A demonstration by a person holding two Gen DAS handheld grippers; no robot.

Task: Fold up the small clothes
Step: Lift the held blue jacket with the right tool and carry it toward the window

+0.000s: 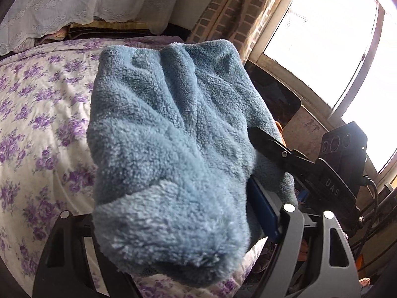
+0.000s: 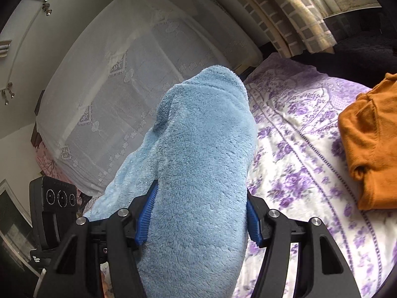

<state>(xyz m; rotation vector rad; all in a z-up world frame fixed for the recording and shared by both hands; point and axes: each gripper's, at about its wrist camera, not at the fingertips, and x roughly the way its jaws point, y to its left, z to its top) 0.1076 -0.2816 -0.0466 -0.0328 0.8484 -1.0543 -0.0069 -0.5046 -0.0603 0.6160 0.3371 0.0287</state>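
Blue fleece cloth (image 2: 198,154) bunched thick between both grippers, lifted clear above floral bedspread (image 2: 297,149). Long axis runs away from jaws toward far wall.

Right gripper (image 2: 198,218) pinching one end, left gripper (image 1: 173,223) pinching other; neither nearer. Fluffy, rumpled, not yet flat.

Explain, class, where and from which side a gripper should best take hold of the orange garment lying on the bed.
Probably its left edge, approached from the open floral sheet. The orange garment lies folded, and near its lower left corner the layers bunch into a raised fold a jaw could slide under. Its right side runs out of view, so that side cannot be judged.
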